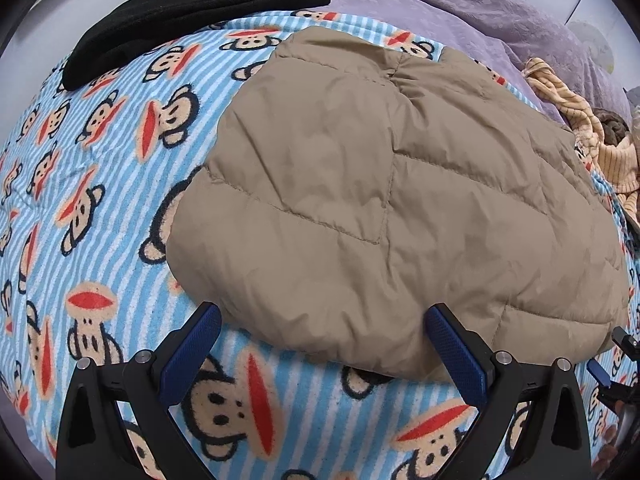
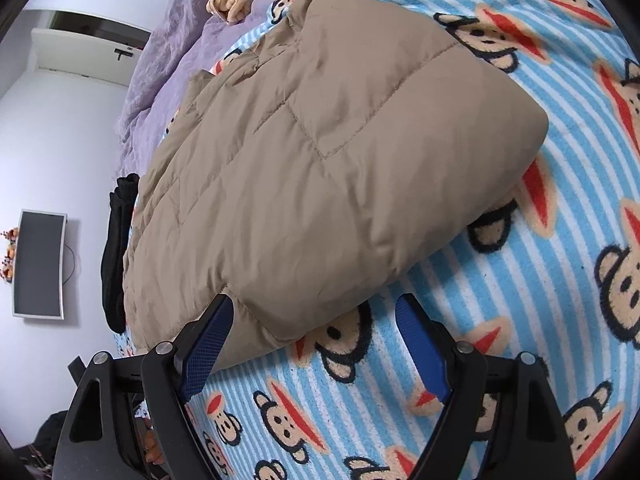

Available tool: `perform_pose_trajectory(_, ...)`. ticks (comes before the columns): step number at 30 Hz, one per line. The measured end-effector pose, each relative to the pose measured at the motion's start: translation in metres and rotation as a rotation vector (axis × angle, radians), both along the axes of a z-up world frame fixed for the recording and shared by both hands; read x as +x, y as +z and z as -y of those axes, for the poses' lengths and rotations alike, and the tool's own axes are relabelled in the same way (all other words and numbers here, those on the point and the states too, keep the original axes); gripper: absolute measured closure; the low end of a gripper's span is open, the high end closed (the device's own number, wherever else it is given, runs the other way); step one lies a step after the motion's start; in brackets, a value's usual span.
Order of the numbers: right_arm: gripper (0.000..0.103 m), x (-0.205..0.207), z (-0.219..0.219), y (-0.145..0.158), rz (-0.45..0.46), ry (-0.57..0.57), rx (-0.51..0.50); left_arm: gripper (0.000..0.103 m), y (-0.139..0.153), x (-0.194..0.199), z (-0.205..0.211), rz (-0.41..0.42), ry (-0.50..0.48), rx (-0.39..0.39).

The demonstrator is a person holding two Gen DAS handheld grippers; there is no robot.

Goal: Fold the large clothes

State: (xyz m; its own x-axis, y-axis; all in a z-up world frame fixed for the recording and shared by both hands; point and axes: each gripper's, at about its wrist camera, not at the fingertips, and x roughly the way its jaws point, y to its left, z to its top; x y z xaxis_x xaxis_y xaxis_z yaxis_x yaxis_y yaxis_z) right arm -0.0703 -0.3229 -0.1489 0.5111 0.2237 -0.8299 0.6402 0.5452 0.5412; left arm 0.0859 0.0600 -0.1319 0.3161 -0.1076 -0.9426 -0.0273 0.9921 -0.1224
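A tan quilted puffer jacket (image 1: pixel 396 200) lies folded into a thick bundle on a blue striped blanket with cartoon monkey faces (image 1: pixel 100 184). My left gripper (image 1: pixel 322 316) stands open just above the jacket's near edge, its blue pads either side of that edge without pressing it. In the right wrist view the same jacket (image 2: pixel 320 168) fills the middle. My right gripper (image 2: pixel 314 306) is open at the jacket's near corner; the left pad touches the hem and the other pad is clear over the blanket (image 2: pixel 520 280).
A folded black garment (image 1: pixel 192 16) lies at the blanket's far left. A purple bedspread (image 1: pixel 460 8) and a crumpled yellow striped garment (image 1: pixel 580 120) are behind the jacket. The other gripper's tip (image 1: pixel 616 364) shows at the right edge. A wall screen (image 2: pixel 38 264) hangs beyond the bed.
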Motion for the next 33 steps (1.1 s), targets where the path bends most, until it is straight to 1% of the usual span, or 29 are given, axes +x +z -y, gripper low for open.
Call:
perform_pose_trajectory(1, 0.017, -0.002, 0.000, -0.001, 0.005, -0.007, 0.008, 0.000, 0.001, -0.002, -0.004, 0.007, 0.006, -0.031)
perform_pose_trajectory(3, 0.017, -0.002, 0.000, -0.003, 0.010, -0.012, 0.017, 0.000, 0.003, -0.008, -0.015, 0.009, 0.024, -0.119)
perform_pose_trajectory(4, 0.017, -0.002, -0.001, -0.003, 0.012, -0.012, 0.022, 0.000, 0.002, -0.010, -0.021, 0.005, 0.036, -0.167)
perform_pose_trajectory(6, 0.017, -0.002, 0.000, -0.005, 0.019, -0.015, 0.032, 0.000, -0.001, -0.015, -0.030, -0.010, 0.056, -0.238)
perform_pose_trajectory(9, 0.017, -0.002, 0.001, -0.006, 0.030, -0.024, 0.039, 0.000, -0.009, -0.021, -0.041, -0.042, 0.078, -0.326)
perform_pose_trajectory(11, 0.017, -0.004, 0.002, -0.006, 0.041, -0.040, 0.047, 0.000, -0.019, -0.023, -0.044, -0.079, 0.083, -0.403)
perform_pose_trajectory(13, 0.016, -0.005, 0.004, -0.008, 0.049, -0.052, 0.060, 0.000, -0.029, -0.024, -0.045, -0.110, 0.094, -0.459)
perform_pose_trajectory(14, 0.003, -0.005, 0.005, -0.010, 0.050, -0.056, 0.066, 0.000, -0.032, -0.024, -0.044, -0.118, 0.101, -0.484)
perform_pose_trajectory(15, 0.001, -0.005, 0.006, -0.011, 0.057, -0.062, 0.068, 0.000, -0.036, -0.023, -0.043, -0.122, 0.110, -0.511)
perform_pose_trajectory(16, 0.000, -0.004, 0.006, -0.012, 0.062, -0.068, 0.068, 0.000, -0.038, -0.023, -0.041, -0.123, 0.116, -0.532)
perform_pose_trajectory(17, 0.000, -0.003, 0.008, -0.014, 0.063, -0.070, 0.078, 0.000, -0.040, -0.020, -0.039, -0.120, 0.121, -0.544)
perform_pose_trajectory(20, 0.000, 0.004, 0.011, -0.019, 0.084, -0.082, 0.117, 0.000, -0.041, -0.007, -0.035, -0.096, 0.126, -0.542)
perform_pose_trajectory(24, 0.000, 0.020, 0.014, -0.020, 0.124, -0.083, 0.160, 0.000, -0.037, 0.022, -0.032, -0.058, 0.131, -0.545)
perform_pose_trajectory(26, 0.000, 0.029, 0.016, -0.018, 0.137, -0.084, 0.169, 0.000, -0.041, 0.036, -0.032, -0.060, 0.148, -0.549)
perform_pose_trajectory(28, 0.000, 0.037, 0.018, -0.023, 0.137, -0.086, 0.184, 0.000, -0.048, 0.044, -0.033, -0.061, 0.174, -0.550)
perform_pose_trajectory(31, 0.000, 0.051, 0.021, -0.037, 0.120, -0.080, 0.224, 0.001, -0.056, 0.050, -0.033, -0.047, 0.211, -0.531)
perform_pose_trajectory(32, 0.000, 0.055, 0.022, -0.043, 0.114, -0.082, 0.238, 0.006, -0.055, 0.050, -0.032, -0.037, 0.226, -0.518)
perform_pose_trajectory(33, 0.000, 0.058, 0.022, -0.047, 0.110, -0.083, 0.246, 0.019, -0.054, 0.051, -0.030, -0.027, 0.239, -0.495)
